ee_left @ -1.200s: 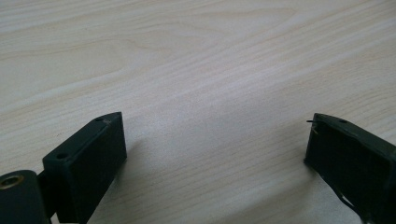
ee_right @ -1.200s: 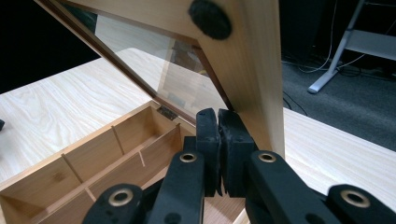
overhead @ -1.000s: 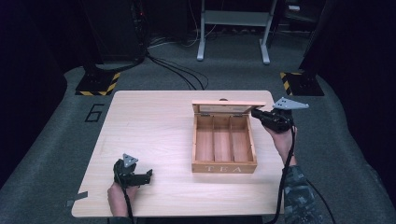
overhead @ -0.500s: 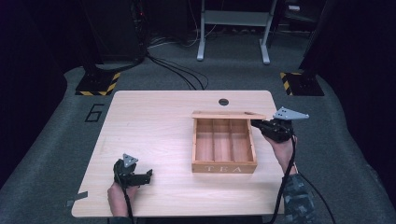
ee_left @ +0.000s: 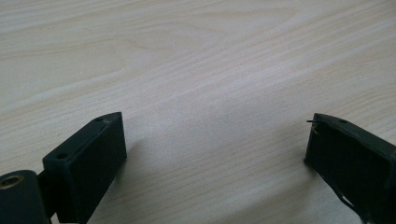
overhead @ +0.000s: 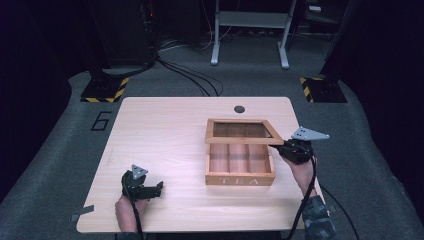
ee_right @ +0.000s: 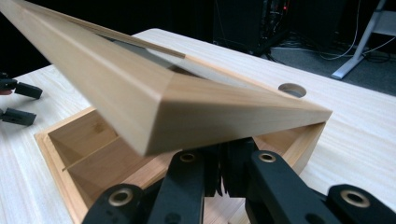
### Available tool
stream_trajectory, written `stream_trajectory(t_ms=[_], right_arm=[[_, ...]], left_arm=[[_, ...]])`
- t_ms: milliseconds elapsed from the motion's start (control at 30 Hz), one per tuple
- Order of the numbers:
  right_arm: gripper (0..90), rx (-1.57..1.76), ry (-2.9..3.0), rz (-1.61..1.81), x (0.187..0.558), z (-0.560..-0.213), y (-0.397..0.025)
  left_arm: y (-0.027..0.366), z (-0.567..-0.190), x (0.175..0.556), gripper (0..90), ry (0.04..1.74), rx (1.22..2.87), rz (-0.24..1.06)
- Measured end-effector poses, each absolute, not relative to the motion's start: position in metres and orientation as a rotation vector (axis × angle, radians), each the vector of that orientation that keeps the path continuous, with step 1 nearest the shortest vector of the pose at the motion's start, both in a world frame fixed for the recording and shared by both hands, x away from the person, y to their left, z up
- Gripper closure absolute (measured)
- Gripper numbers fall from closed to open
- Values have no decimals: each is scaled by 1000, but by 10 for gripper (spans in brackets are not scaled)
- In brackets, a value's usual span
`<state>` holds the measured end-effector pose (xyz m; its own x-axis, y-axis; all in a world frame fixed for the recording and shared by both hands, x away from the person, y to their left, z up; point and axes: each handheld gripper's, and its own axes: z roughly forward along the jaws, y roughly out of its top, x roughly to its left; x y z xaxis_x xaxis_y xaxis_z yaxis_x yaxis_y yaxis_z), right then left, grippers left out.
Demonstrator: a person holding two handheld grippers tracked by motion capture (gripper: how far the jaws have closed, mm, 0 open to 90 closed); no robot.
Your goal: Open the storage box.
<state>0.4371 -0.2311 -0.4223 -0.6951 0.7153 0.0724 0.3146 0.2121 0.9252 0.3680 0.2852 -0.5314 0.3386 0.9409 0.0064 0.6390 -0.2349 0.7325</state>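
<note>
**Wooden tea box, lid half raised**

Tea box on right half of bench; hinged lid tilted up; right gripper at its front right corner, jaws pressed together beneath the lid's edge; left gripper resting near front left, jaws spread.

The light wooden tea box, lettered TEA on its front wall, stands just left of the right gripper, with three compartments inside. Its glass-paned wooden frame lid hangs half raised above the box, tilted, its near corner apparently resting against that gripper's closed jaws.
</note>
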Motion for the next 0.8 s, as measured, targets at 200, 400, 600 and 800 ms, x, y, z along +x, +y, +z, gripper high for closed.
stream_trajectory(t_ms=[200, 400, 600, 800], right_arm=[[872, 980, 2127, 1489, 432, -434, -232], [872, 1010, 2135, 1490, 427, -447, -236], [872, 1020, 2145, 1484, 422, -459, -236], [873, 1015, 2136, 1491, 415, -463, -238]], left_arm=[[285, -531, 368, 49, 1380, 1968, 609], [285, -531, 368, 49, 1380, 1967, 609], [285, -531, 368, 49, 1380, 1968, 609], [285, -531, 368, 49, 1380, 1968, 608]])
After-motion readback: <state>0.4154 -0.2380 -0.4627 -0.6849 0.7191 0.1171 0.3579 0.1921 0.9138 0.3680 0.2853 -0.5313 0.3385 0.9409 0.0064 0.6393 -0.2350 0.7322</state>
